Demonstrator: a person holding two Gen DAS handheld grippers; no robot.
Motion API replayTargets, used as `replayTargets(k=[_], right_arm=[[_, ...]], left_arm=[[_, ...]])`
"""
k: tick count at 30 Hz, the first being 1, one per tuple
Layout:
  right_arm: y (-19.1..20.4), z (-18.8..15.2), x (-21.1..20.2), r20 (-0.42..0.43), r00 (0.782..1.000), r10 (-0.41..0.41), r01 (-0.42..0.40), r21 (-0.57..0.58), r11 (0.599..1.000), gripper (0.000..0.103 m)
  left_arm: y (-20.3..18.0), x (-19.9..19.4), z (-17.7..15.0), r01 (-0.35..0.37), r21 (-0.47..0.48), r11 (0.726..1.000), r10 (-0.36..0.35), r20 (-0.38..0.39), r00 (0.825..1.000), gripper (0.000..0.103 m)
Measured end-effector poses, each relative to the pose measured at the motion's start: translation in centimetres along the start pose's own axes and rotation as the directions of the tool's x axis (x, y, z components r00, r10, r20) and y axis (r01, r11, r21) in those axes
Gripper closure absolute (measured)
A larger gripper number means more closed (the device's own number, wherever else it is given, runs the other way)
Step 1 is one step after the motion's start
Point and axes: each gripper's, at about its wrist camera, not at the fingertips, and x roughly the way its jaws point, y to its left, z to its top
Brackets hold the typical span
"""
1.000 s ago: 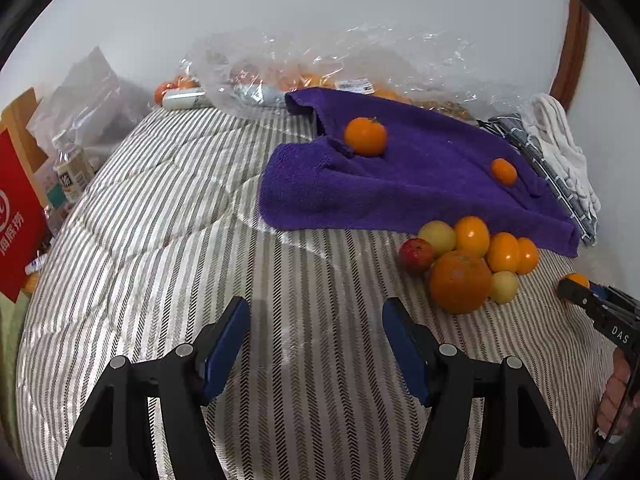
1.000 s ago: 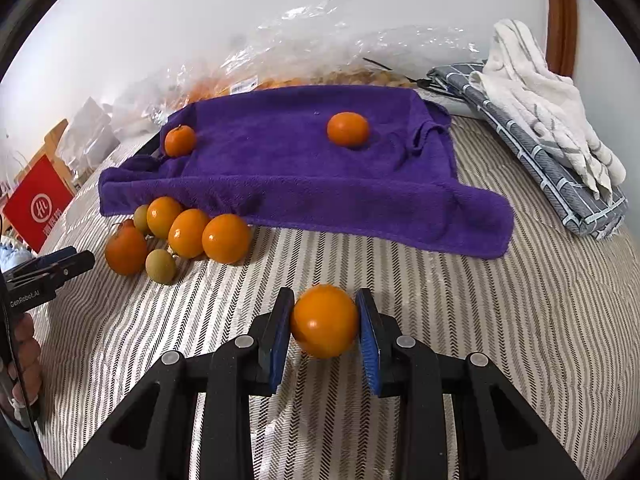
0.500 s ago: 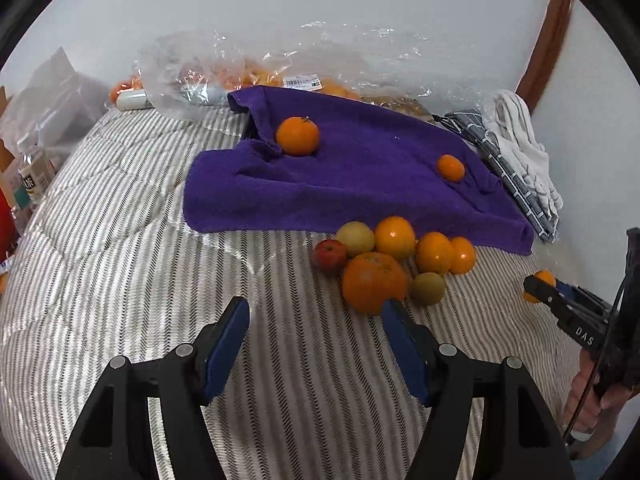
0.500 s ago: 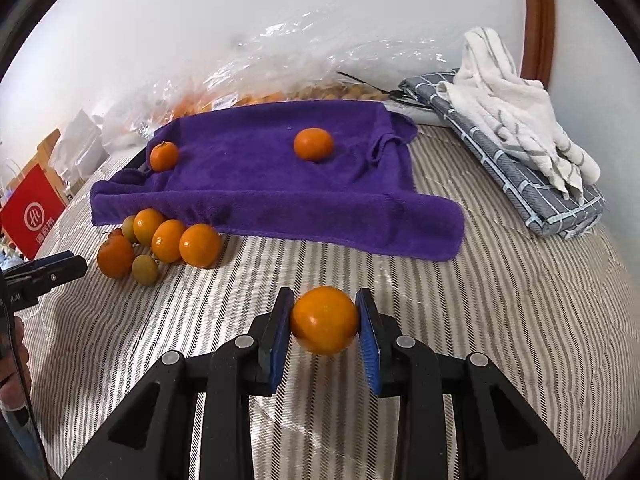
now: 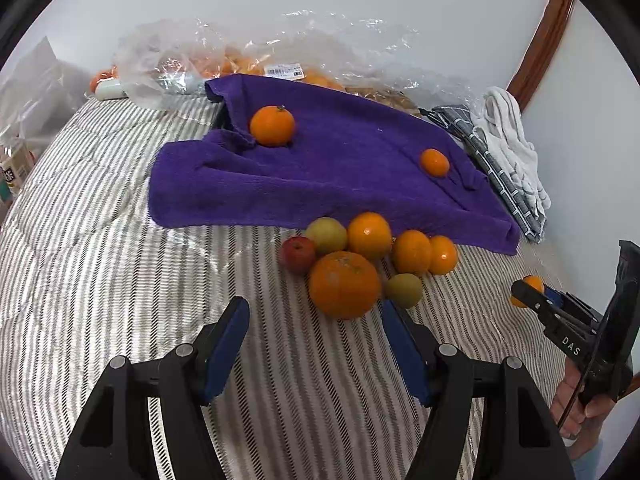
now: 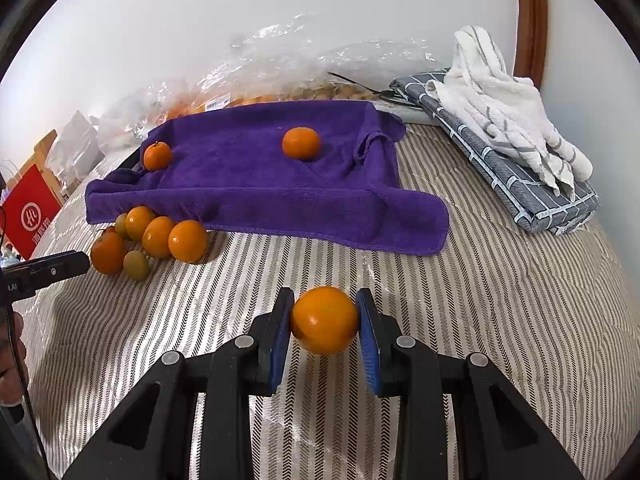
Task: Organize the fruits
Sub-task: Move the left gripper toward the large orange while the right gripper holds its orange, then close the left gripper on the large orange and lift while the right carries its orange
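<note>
The right gripper pinches a smooth round orange between its blue pads, just in front of the purple towel; the step looks like carrying it to that towel, so I'd keep the squeeze light on the glossy peel and set it into the soft, nappy fold beside the two oranges there, where it won't roll. The left gripper hangs with fingers spread and nothing between them, near the cluster of fruits at the towel's front edge

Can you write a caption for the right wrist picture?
Right gripper holds an orange above the striped bedcover, facing a purple towel.
</note>
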Motion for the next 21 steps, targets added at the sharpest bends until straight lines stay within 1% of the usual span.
replayTargets(k=[7,11,15,17,19,20,21], right_arm=[[-0.7,-0.5,0.1,-0.007,1.0,-0.008,0.008,0.003,1.0,0.071],[-1.0,-0.6,0.1,-0.006,1.0,-0.009,0.009,0.012,1.0,0.071],[-1.1,-0.6,0.1,-0.007,1.0,-0.011,0.011,0.014,1.0,0.071],[-1.0,-0.6,0.1,-0.006,1.0,-0.011,0.012,0.015,1.0,0.071],[-1.1,-0.6,0.1,-0.007,1.0,-0.01,0.01,0.014,1.0,0.071],[-1.1,-0.6,0.1,-0.007,1.0,-0.011,0.011,0.013,1.0,0.071],[-1.0,-0.6,0.1,-0.007,1.0,-0.011,0.011,0.012,1.0,0.071]], left_arm=[[-1.1,1.5,0.2,-0.007,0.007,1.0,0.007,-0.028,1.0,0.038],[-1.5,1.9,0.4,-0.011,0.014,1.0,0.011,-0.026,1.0,0.039],[-2.0,2.2,0.7,-0.015,0.018,1.0,0.015,-0.024,1.0,0.043],[-2.2,2.4,0.8,-0.028,0.024,0.999,0.029,-0.019,0.999,0.046],[-2.4,2.5,0.9,-0.041,0.028,0.999,0.041,-0.016,0.999,0.055],[-2.4,2.6,0.9,-0.045,0.03,0.999,0.045,-0.015,0.999,0.058],[-2.4,2.6,0.9,-0.046,0.032,0.998,0.047,-0.015,0.999,0.064]])
